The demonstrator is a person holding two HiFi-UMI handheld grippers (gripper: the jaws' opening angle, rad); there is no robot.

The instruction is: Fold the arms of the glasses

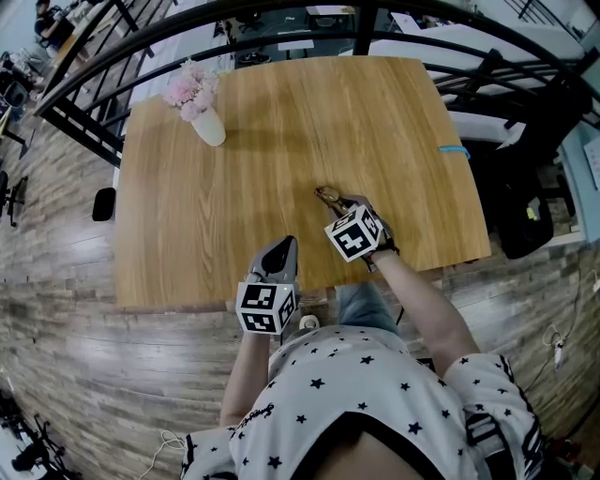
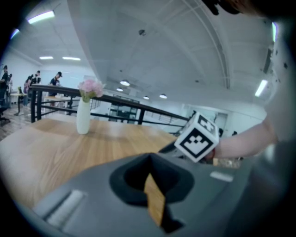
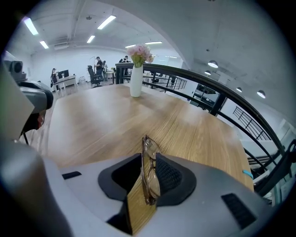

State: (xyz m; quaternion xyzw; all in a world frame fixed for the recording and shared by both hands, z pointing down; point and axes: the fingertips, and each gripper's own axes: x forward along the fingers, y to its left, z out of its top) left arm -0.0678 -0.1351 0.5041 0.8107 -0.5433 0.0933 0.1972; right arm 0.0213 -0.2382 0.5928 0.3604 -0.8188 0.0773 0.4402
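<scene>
Surface (image 1: 281, 141): light brown, straight wood grain. Glasses (image 3: 150, 178): translucent brown frame, clear lenses. Left tool (image 1: 284, 246) and right tool (image 1: 339, 202): grey bodies, black pads, each with a white cube carrying black square markers. Vase (image 1: 210, 128): plain white. Flowers (image 1: 192, 89): pale pink. Shirt (image 1: 356, 394): white with small black stars. Floor (image 1: 75, 356): grey-brown planks, streaky grain. Railing (image 1: 281, 14): black. Small strip (image 1: 453, 149) at the surface's edge: bright blue.
</scene>
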